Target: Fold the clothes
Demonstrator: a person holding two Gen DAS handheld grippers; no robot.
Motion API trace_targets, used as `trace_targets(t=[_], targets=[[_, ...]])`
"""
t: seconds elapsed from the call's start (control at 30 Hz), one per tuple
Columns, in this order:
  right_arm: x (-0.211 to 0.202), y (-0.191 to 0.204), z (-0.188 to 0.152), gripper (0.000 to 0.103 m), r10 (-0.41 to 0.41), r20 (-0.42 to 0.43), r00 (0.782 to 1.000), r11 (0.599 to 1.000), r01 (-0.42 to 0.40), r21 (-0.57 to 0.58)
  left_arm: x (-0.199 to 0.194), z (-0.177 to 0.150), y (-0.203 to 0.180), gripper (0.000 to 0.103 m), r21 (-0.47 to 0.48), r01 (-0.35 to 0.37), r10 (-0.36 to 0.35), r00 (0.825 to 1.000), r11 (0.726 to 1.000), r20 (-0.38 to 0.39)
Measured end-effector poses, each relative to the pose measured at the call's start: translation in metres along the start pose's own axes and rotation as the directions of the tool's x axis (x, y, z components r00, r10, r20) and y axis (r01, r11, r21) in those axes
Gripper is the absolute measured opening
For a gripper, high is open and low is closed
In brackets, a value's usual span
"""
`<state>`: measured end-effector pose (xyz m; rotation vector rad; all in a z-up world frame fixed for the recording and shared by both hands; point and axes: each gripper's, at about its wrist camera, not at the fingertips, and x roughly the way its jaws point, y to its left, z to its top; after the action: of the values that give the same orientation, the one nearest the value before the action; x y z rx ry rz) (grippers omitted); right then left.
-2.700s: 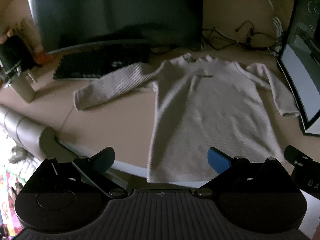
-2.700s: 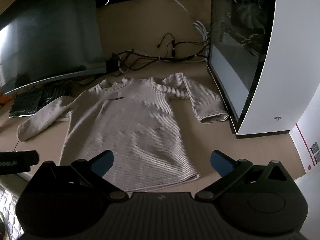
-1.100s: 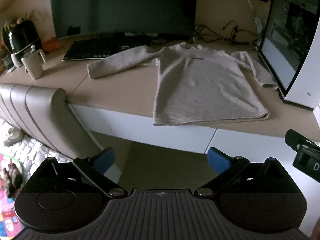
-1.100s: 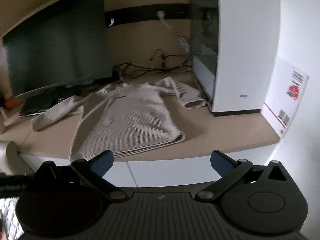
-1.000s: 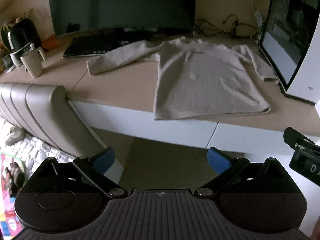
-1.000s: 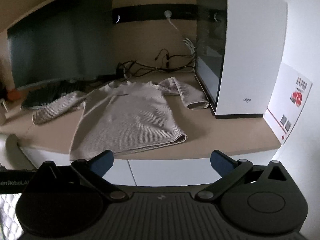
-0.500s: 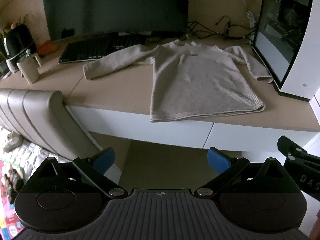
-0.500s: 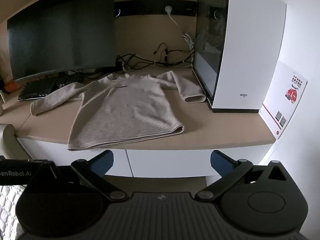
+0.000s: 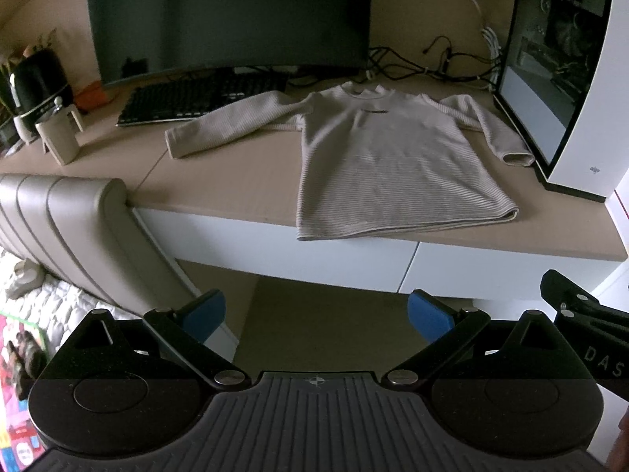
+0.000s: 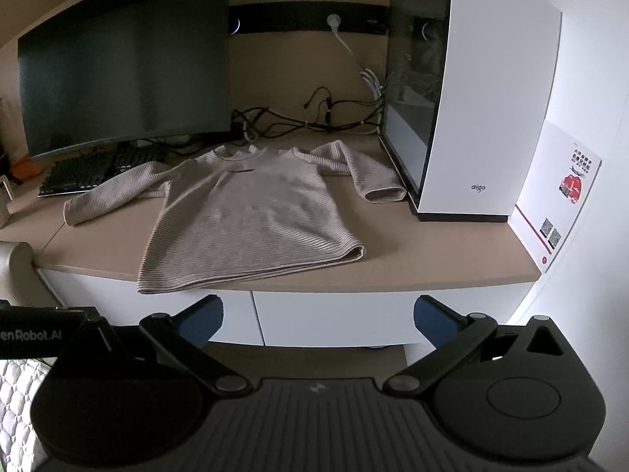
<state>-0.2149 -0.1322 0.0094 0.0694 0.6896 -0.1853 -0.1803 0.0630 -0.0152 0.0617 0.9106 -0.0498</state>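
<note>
The sweater (image 9: 393, 157) is lying on the counter (image 9: 243, 181), with the monitor (image 9: 228, 15) standing behind it, the keyboard (image 9: 196, 98) sitting to its left, and the computer case (image 9: 566, 78) standing at its right.

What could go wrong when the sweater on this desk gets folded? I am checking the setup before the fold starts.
The sweater has its hem at the desk edge, so a tug toward the person could pull it off. One sleeve reaches the keyboard and may drag it. The other cuff lies against the computer case, leaving the right gripper little room. Both grippers, the left gripper too, are open and away from the cloth.
</note>
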Motion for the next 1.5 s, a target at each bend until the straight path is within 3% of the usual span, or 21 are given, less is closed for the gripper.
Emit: trace_targets(t=[0.47, 1.5], targets=[[0.009, 0.0, 0.001, 0.103, 0.009, -0.054, 0.998, 1.0, -0.008, 0.024, 0.006, 0.001, 0.004, 0.102, -0.009, 0.008, -0.009, 1.0, 1.0, -0.018], [0.02, -0.002, 0.008, 0.103, 0.021, -0.053, 0.998, 1.0, -0.02, 0.019, 0.018, 0.006, 0.003, 0.102, -0.012, 0.001, -0.002, 1.0, 1.0, -0.031]])
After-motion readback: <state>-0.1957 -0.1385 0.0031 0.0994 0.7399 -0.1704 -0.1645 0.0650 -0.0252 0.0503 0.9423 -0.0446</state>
